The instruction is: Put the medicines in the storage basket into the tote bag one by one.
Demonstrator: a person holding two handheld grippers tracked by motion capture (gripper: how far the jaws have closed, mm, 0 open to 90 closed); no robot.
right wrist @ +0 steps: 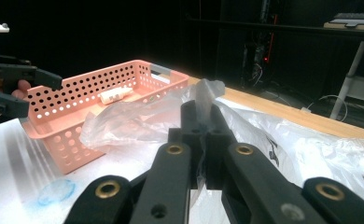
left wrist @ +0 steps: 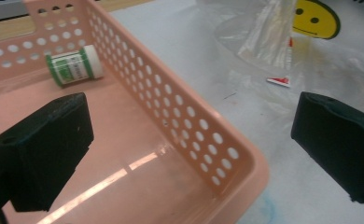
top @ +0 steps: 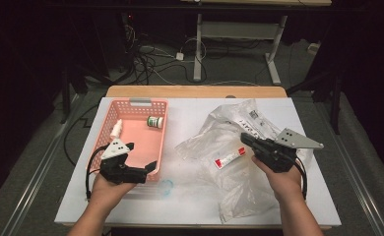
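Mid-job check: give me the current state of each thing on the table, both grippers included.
Pink perforated plastic basket: upright, open-topped.
Green-labelled white-capped bottle: lying inside basket.
Small white bottle: lying inside basket.
Clear plastic bag: crumpled, an edge pinched.
Red-and-white tube: lying inside bag.
Left gripper: open, empty.
Right gripper: shut on bag.

The print on the green-labelled bottle is too blurred to be read. The yellow smiley sticker is partly covered by a fold of the plastic bag and cut by the top edge. The red-and-white tube is veiled by the bag, its lettering too small to be made out.
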